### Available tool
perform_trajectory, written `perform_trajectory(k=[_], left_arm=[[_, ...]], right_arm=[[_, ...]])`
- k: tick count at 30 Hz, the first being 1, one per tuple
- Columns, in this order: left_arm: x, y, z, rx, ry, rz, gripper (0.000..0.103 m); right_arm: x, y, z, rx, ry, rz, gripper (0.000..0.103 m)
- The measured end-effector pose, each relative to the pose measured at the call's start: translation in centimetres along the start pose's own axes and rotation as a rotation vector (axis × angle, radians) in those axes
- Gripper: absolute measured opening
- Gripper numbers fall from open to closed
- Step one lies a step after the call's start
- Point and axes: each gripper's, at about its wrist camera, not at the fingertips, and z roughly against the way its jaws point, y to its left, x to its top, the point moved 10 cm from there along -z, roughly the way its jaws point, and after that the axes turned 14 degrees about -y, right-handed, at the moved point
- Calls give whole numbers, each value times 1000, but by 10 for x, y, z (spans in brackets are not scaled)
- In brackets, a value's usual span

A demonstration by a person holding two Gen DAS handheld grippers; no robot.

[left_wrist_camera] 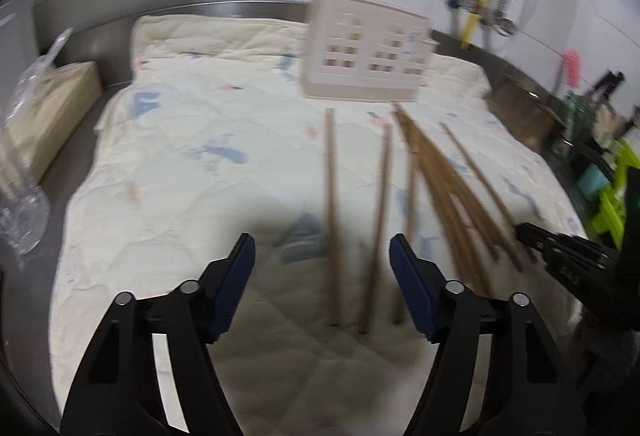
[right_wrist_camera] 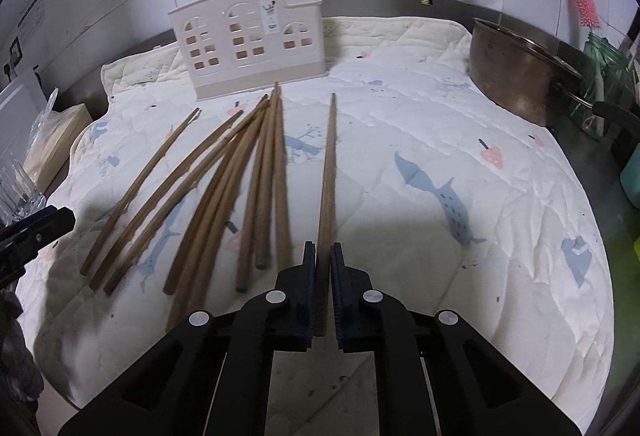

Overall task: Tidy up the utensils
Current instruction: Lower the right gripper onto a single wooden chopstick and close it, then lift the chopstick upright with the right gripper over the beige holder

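Several brown wooden chopsticks (right_wrist_camera: 224,188) lie fanned out on a quilted cloth (right_wrist_camera: 440,116) in front of a beige utensil holder (right_wrist_camera: 248,44) with house-shaped windows. My right gripper (right_wrist_camera: 323,250) is shut on the thick end of one chopstick (right_wrist_camera: 329,164), which points toward the holder, apart from the pile. In the left wrist view my left gripper (left_wrist_camera: 323,242) stands open low over the cloth, with two separate chopsticks (left_wrist_camera: 331,196) lying between its blue pads (left_wrist_camera: 408,276), untouched. The holder (left_wrist_camera: 366,52) stands beyond them, and the right gripper (left_wrist_camera: 524,232) enters at the right edge.
A metal pot (right_wrist_camera: 516,72) sits at the cloth's far right corner, with a green glass jar (right_wrist_camera: 604,76) and a pink brush (right_wrist_camera: 582,2) behind it. A clear glass (left_wrist_camera: 20,204) and a wooden box (left_wrist_camera: 52,108) stand to the left. A tiled wall runs behind.
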Motion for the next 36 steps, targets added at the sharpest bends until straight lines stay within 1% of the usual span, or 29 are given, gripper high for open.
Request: perform_trajectory(k=[2,4,6,8,9,10,12,13,15,18,24,29,32,33,34,36], left_arm=[[-3,-16,-3,-61,11,-11,60],[-7,-30,-7,-106,25,-29,53],[-12,-39,-13,-120,45,-45,47],[-16,-46,-19,-132,63,-58,47],[-18,-49,-22,-137,70,-63,45],[-19,-54,-25,-152,76,-65,39],[-20,-61,-30,-180,89,-61,33],[-21,-63,-32,-182,92,-65,31],[-24,-63,-37,-170,102,-78,31],[-28,-62,-43,-159,123,-73,27],[-32,-60,-50,-136,161,-86,27],[-33,-61,-51,-115,163,-100,26],[-34,-62,-51,-80,160,-137,21],[-34,-62,-51,-66,159,-153,16],[-34,-63,-52,-63,160,-155,10],[-32,-64,-51,-68,163,-150,7]], right_arm=[[-2,-1,-1,-1,3,3,7],[-3,-2,-2,2,7,1,7],[-5,-3,-3,5,10,-1,7],[-6,-4,-4,10,13,-3,7],[-7,-4,-4,13,14,-4,7],[-7,-5,-4,17,14,-8,7],[-7,-5,-4,23,15,-14,7],[-8,-5,-4,26,15,-13,7],[-8,-5,-5,31,15,-13,7],[-9,-6,-5,39,13,-16,7],[-9,-5,-5,55,12,-13,8],[-10,-4,-5,65,10,-12,9],[-10,-4,-6,70,2,-8,9],[-10,-4,-6,69,2,-6,9],[-9,-4,-6,68,0,-3,8],[-8,-4,-6,68,-3,-4,7]])
